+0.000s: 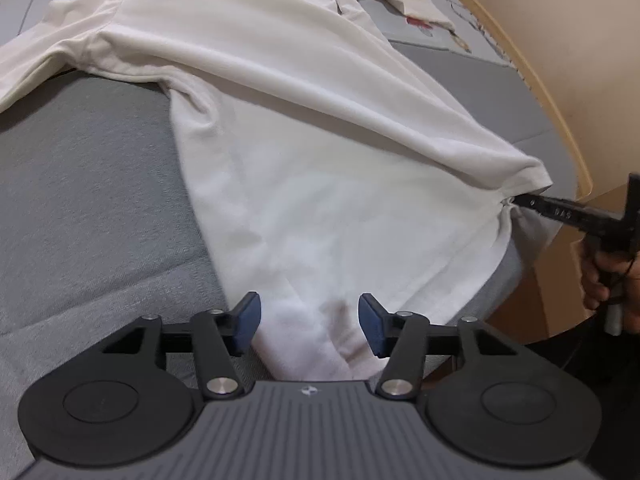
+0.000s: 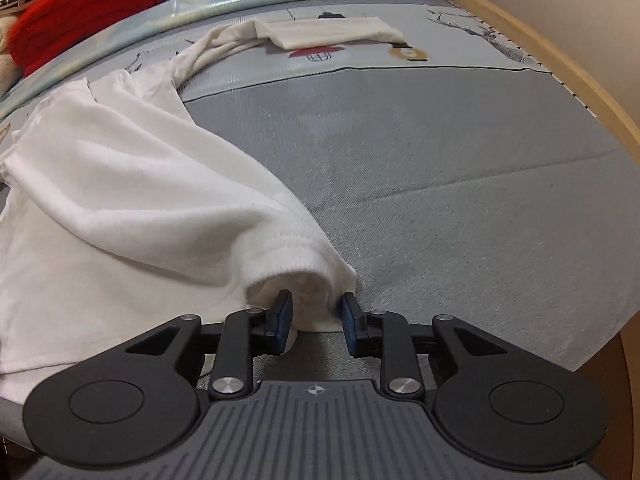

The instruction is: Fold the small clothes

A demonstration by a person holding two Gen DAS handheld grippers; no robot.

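A white long-sleeved top [image 1: 280, 100] lies spread on the grey bed [image 1: 80, 200], sleeves toward the far side. My left gripper [image 1: 310, 322] stands open low over the near hem, a fold of cloth lying loose between its blue pads [image 1: 248, 320]. At the right, the right gripper [image 1: 520, 200] has its tip in the other hem corner, which is tented up toward it. In the right wrist view, the right gripper [image 2: 317, 316] has its pads parted, and the rolled hem of the top [image 2: 120, 208] sits between them without being pinched.
A red folded cloth [image 2: 80, 12] lies at the far left beside a patterned sheet [image 2: 360, 60]. A wooden bed rim [image 2: 560, 72] curves along the right. The person's hand [image 1: 608, 276] holds the right gripper's handle beyond the bed edge. Bare grey bed [image 2: 440, 180] stretches right of the top.
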